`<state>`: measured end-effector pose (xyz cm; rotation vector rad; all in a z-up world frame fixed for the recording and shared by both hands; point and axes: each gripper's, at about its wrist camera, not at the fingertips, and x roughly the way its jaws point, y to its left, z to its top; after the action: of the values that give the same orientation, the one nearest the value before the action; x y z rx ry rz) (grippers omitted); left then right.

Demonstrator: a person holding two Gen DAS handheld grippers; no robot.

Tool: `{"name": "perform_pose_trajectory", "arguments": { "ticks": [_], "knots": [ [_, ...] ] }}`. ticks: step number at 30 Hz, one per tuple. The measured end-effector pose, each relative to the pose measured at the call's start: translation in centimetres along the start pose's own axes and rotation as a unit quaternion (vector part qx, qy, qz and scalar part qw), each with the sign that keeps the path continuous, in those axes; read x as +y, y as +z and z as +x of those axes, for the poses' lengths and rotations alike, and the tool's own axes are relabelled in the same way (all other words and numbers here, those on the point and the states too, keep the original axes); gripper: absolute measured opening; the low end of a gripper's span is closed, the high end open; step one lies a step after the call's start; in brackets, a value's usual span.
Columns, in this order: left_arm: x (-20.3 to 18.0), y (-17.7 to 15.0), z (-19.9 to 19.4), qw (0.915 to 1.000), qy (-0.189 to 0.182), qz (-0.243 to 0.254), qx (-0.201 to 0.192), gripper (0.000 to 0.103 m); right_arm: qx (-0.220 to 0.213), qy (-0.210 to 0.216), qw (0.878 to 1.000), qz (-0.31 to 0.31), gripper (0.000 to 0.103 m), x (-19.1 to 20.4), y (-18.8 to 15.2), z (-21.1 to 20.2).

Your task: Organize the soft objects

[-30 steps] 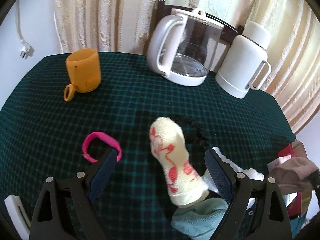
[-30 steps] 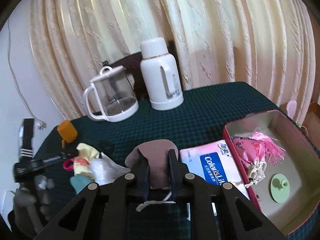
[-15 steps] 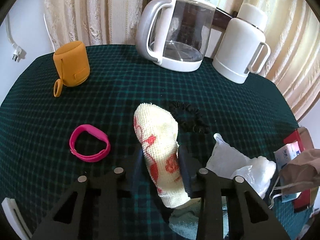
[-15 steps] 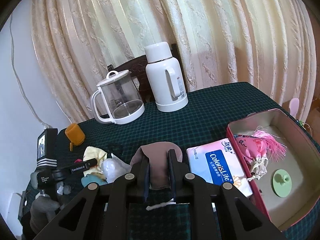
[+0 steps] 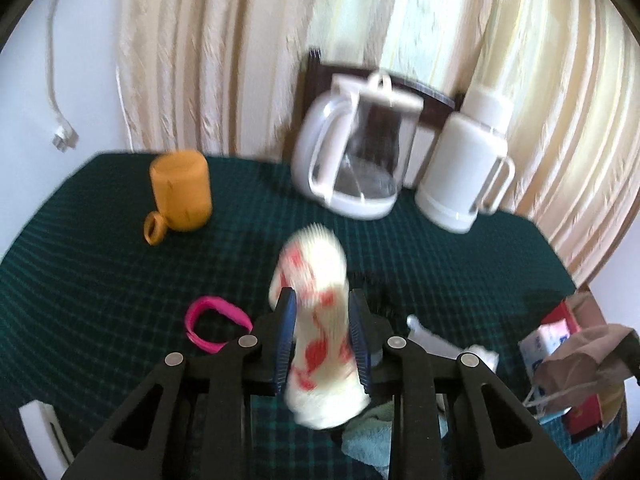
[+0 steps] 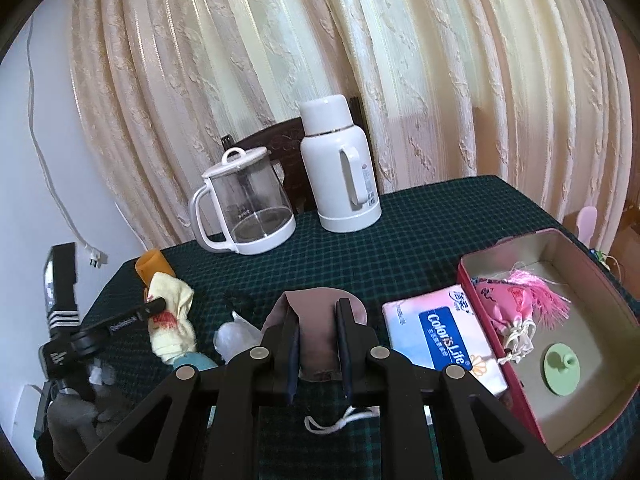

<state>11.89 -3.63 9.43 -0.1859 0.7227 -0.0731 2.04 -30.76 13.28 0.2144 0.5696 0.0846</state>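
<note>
Now the left gripper [image 5: 322, 330] is pressing its blue pads [image 5: 285, 340] on both sides of the cream sock [image 5: 318, 320] with red marks, so its jaws are closed on this sock, and the sock is hanging above the green checked tablecloth [image 5: 100, 280] with its toe pointing toward the far side. Around it the cloth is giving open room to the left and ahead, where only the pink band [image 5: 214, 328] and the orange speaker [image 5: 182, 192] are lying, well apart from each other. At the far edge the glass kettle [image 5: 356, 160] and the white thermos [image 5: 468, 160] are standing just beside each other, before the curtain. Under the sock a teal cloth [image 5: 368, 436] is lying, and a white plastic bag [image 6: 236, 334] is sitting just to its right. The right gripper [image 6: 318, 344] is pointing slightly downward and its jaws are clamping a brown pouch [image 6: 320, 320]. To its right a tissue pack [image 6: 440, 336] is lying against the red box [image 6: 592, 412], which is standing open near the right edge of the table, with a pink tasselled bag [image 6: 516, 300] and a green disc [image 6: 560, 364] inside.
</note>
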Motion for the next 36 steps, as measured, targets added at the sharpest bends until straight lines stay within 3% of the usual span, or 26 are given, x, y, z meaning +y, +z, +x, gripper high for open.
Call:
{"name": "perform_pose_trajectory", "arguments": {
  "ticks": [5,10,12,13,14,15,16,18,29,36],
  "knots": [
    [0.3,0.5,-2.4,0.9987,-0.002,0.001,-0.051,0.028,-0.011,-0.001,1.0,-0.007,0.017,0.6,0.6,-0.4],
    [0.5,0.5,-2.0,0.9993,0.002,0.003,-0.038,0.028,-0.014,0.0,1.0,-0.004,0.017,0.7,0.6,-0.4],
    [1.0,0.5,-1.3,0.9996,0.013,-0.005,-0.024,0.036,-0.011,0.001,1.0,0.0,0.018,0.6,0.5,-0.4],
    [1.3,0.5,-0.8,0.9996,0.02,-0.01,-0.014,0.043,-0.005,0.0,1.0,0.003,0.023,0.4,0.3,-0.1],
    [1.6,0.4,-0.3,0.9995,0.029,-0.015,-0.006,0.061,0.002,-0.001,1.0,0.006,0.029,0.2,0.0,0.1],
    [1.8,0.4,0.3,0.9991,0.038,-0.017,0.003,0.072,0.008,-0.002,1.0,0.008,0.048,0.0,-0.4,0.4],
    [2.0,0.3,0.8,0.9988,0.045,-0.017,0.01,0.073,0.016,-0.003,1.0,0.014,0.07,-0.2,-0.9,0.8],
    [2.2,0.0,1.8,0.9978,0.059,-0.016,0.025,0.073,0.03,0.0,0.999,0.016,0.079,-0.4,-2.0,1.4],
    [4.2,-1.5,6.4,0.9892,0.071,-0.061,0.113,0.075,0.124,-0.011,0.991,0.046,0.079,-2.0,-8.0,2.9],
    [4.3,-2.0,7.3,0.9876,0.07,-0.067,0.123,0.078,0.145,-0.017,0.987,0.072,0.079,-2.7,-8.8,4.9]
  ]
}}
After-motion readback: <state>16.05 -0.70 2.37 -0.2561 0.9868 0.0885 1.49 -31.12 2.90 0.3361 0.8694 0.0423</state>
